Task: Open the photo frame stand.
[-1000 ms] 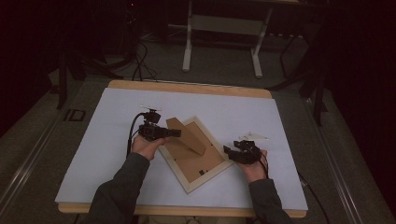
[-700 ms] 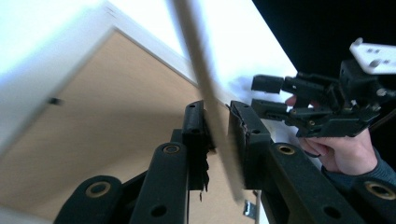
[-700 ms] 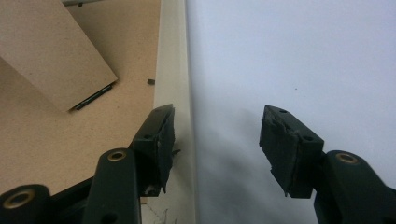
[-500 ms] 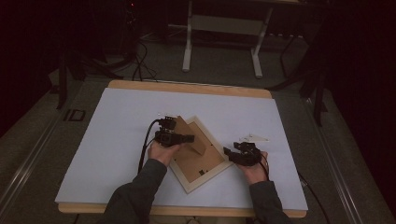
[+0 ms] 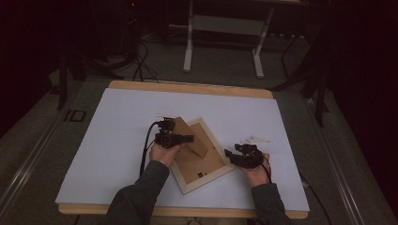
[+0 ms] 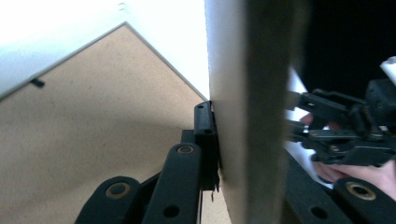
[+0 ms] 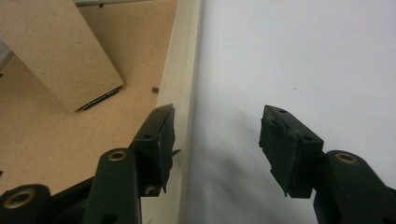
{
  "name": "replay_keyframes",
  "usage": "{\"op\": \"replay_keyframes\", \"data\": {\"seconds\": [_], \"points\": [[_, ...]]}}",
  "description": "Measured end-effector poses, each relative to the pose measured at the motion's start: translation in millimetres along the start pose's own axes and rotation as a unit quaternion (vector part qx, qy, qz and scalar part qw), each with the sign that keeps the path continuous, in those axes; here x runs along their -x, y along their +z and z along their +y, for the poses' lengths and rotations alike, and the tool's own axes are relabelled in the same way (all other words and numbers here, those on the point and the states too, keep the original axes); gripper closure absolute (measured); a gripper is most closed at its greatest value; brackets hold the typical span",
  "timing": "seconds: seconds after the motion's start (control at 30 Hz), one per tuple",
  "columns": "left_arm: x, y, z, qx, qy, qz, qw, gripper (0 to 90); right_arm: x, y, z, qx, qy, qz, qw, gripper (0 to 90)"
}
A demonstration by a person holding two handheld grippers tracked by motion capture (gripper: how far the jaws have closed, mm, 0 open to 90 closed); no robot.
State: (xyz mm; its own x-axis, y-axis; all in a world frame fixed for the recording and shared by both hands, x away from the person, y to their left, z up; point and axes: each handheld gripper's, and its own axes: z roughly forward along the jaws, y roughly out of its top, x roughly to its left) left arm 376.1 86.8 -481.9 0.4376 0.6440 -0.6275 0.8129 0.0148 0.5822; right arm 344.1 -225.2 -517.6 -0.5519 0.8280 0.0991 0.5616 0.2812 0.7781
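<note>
Progress looks partial: left gripper (image 5: 187,138) is pinching the raised brown fibreboard easel stand (image 5: 191,138) of the pale wooden picture frame (image 5: 210,176) lying face-down mid-table; right gripper (image 5: 228,155) is waiting wide open, empty, beside the frame's edge.

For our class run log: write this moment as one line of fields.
left gripper: shut on stand flap, raised | right gripper: open at frame edge | frame: face-down on white sheet

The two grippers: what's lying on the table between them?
The picture frame, lying face down. In the high view it sits between the left gripper, which holds its raised stand flap, and the right gripper.
</note>
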Motion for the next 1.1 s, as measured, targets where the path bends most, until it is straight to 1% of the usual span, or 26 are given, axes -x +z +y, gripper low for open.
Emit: {"op": "replay_keyframes", "data": {"seconds": [0.07,0.13,0.2,0.27,0.3,0.33,0.37,0.4,0.43,0.5,0.57,0.63,0.7,0.73,0.8,0.87,0.93,0.97,1.0,1.03,1.07,1.1], "points": [[-0.7,-3.1,1.5,0.008,-0.004,-0.009,0.9999,88.3,-0.9,-1.4,0.9,0.001,0.000,0.004,1.0000,44.0],[-1.5,-6.0,3.0,0.014,-0.006,-0.017,0.9997,88.6,-1.2,-4.0,2.9,0.009,0.007,0.014,0.9998,43.8],[-2.8,-9.5,4.1,0.023,-0.009,-0.021,0.9995,88.8,-2.7,-7.6,6.3,0.014,0.009,0.016,0.9997,43.7],[-3.6,-12.9,5.0,0.035,-0.009,-0.022,0.9991,88.9,-5.0,-10.9,9.9,0.018,0.008,0.021,0.9996,43.7],[-3.6,-12.9,5.0,0.035,-0.009,-0.022,0.9991,88.9,-6.2,-12.3,11.7,0.018,0.009,0.024,0.9995,43.7],[-4.6,-15.8,6.0,0.046,-0.009,-0.020,0.9987,88.9,-7.6,-13.5,13.4,0.019,0.011,0.027,0.9994,43.7],[-4.6,-15.8,6.0,0.046,-0.009,-0.020,0.9987,88.9,-9.1,-14.4,15.1,0.020,0.012,0.032,0.9992,43.6],[-5.3,-18.1,6.5,0.055,-0.011,-0.020,0.9982,88.9,-10.6,-15.0,16.7,0.019,0.013,0.035,0.9991,43.4],[-5.7,-19.1,6.8,0.060,-0.012,-0.019,0.9980,88.9,-12.5,-15.5,18.4,0.017,0.013,0.035,0.9992,43.2],[-7.0,-20.5,7.3,0.067,-0.015,-0.019,0.9975,88.9,-15.2,-16.3,21.0,0.015,0.016,0.042,0.9989,42.6],[-8.4,-22.0,7.6,0.074,-0.018,-0.021,0.9969,88.9,-17.2,-16.7,23.0,0.011,0.020,0.043,0.9988,41.5],[-9.2,-23.4,8.1,0.078,-0.019,-0.020,0.9966,88.9,-17.9,-16.9,23.7,0.010,0.026,0.047,0.9985,39.6],[-10.1,-24.3,8.0,0.082,-0.020,-0.019,0.9962,88.9,-17.1,-16.1,23.3,0.004,0.039,0.053,0.9978,37.0],[-10.1,-24.3,8.0,0.082,-0.020,-0.019,0.9962,88.9,-16.0,-15.3,22.6,0.002,0.045,0.057,0.9973,35.5],[-11.2,-25.7,8.1,0.087,-0.023,-0.020,0.9958,88.9,-14.5,-12.4,20.3,-0.009,0.067,0.073,0.9950,33.0],[-11.1,-25.9,8.2,0.091,-0.025,-0.018,0.9954,88.9,-13.8,-10.6,17.5,-0.010,0.083,0.085,0.9929,32.3],[-11.6,-25.9,8.4,0.093,-0.027,-0.017,0.9952,88.9,-14.9,-8.3,15.6,-0.017,0.091,0.098,0.9908,31.4],[-11.6,-25.9,8.4,0.093,-0.027,-0.017,0.9952,88.9,-14.9,-8.3,15.6,-0.017,0.091,0.098,0.9908,31.4],[-11.8,-25.9,8.5,0.097,-0.030,-0.015,0.9947,88.9,-17.2,-6.4,13.9,-0.020,0.101,0.108,0.9889,31.3],[-11.7,-25.9,8.5,0.100,-0.032,-0.014,0.9944,88.9,-18.2,-5.3,13.2,-0.022,0.105,0.111,0.9880,31.2],[-11.7,-25.9,8.5,0.100,-0.032,-0.014,0.9944,88.9,-18.2,-5.3,13.2,-0.022,0.105,0.111,0.9880,31.2],[-11.9,-26.3,8.4,0.106,-0.035,-0.014,0.9937,88.9,-19.9,-3.3,12.4,-0.024,0.115,0.120,0.9857,32.7]]}}
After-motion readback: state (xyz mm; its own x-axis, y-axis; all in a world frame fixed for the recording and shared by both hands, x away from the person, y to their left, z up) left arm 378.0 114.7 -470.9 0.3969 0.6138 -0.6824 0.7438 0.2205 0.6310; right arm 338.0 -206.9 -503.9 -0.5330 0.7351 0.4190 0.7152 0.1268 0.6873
